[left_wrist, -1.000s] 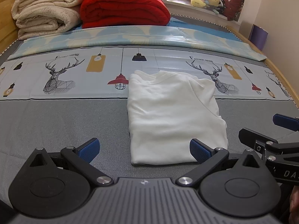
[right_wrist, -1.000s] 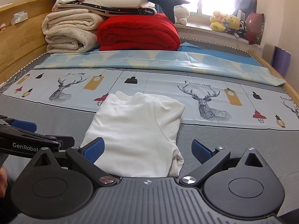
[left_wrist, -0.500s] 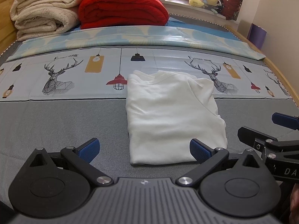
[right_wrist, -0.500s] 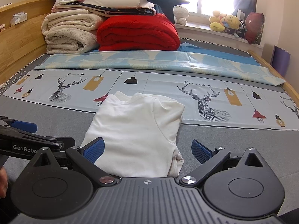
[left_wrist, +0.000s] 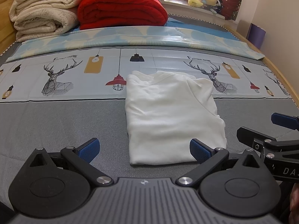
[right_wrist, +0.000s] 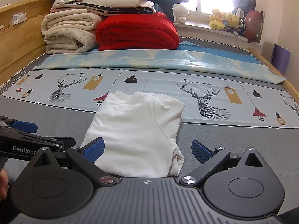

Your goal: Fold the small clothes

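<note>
A white garment (left_wrist: 172,117) lies folded into a narrow rectangle on the bed; in the right wrist view the garment (right_wrist: 138,132) sits just ahead of the fingers. My left gripper (left_wrist: 143,149) is open and empty, hovering at the garment's near edge. My right gripper (right_wrist: 147,150) is open and empty, also at the near edge. The right gripper's blue-tipped fingers (left_wrist: 284,119) show at the right of the left wrist view. The left gripper's fingers (right_wrist: 24,127) show at the left of the right wrist view.
The bed has a grey cover (left_wrist: 56,123) and a deer-print sheet (left_wrist: 59,74). Folded cream blankets (left_wrist: 43,15) and a red quilt (left_wrist: 123,9) are stacked at the far end. Plush toys (right_wrist: 226,20) sit on the windowsill. A wooden bed rail (right_wrist: 18,43) runs along the left.
Both grippers have drifted very slightly; the garment has not moved and both stay open.
</note>
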### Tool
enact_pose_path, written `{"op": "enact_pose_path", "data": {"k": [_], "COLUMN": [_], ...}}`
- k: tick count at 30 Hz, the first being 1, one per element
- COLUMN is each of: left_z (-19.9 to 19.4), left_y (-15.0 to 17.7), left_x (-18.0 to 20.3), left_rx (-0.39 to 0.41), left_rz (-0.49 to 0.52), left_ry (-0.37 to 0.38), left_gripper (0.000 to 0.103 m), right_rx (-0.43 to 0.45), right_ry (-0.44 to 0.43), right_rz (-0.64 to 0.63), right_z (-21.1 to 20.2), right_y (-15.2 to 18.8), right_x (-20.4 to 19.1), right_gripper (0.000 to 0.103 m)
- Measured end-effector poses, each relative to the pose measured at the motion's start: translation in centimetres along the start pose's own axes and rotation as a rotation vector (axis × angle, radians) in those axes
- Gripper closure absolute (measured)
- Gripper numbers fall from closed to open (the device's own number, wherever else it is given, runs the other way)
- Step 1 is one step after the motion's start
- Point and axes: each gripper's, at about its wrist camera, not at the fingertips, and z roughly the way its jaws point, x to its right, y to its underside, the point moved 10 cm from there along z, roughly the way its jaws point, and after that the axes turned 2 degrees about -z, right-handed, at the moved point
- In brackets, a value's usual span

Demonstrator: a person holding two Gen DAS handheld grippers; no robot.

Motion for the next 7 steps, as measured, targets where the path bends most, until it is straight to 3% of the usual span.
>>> {"op": "enact_pose_path", "data": {"k": [7], "left_z": [-0.30], "left_y": [-0.08], "left_x": [0.29], "left_rx": [0.017], "left_rz": [0.019], "left_ry": [0.015], "left_gripper": [0.001], "right_rx": [-0.001], "right_ry": [-0.001], "right_rz": [-0.001], "right_z": [0.05], "right_y": [0.03], "right_x": [0.05], "right_gripper": [0.004]}}
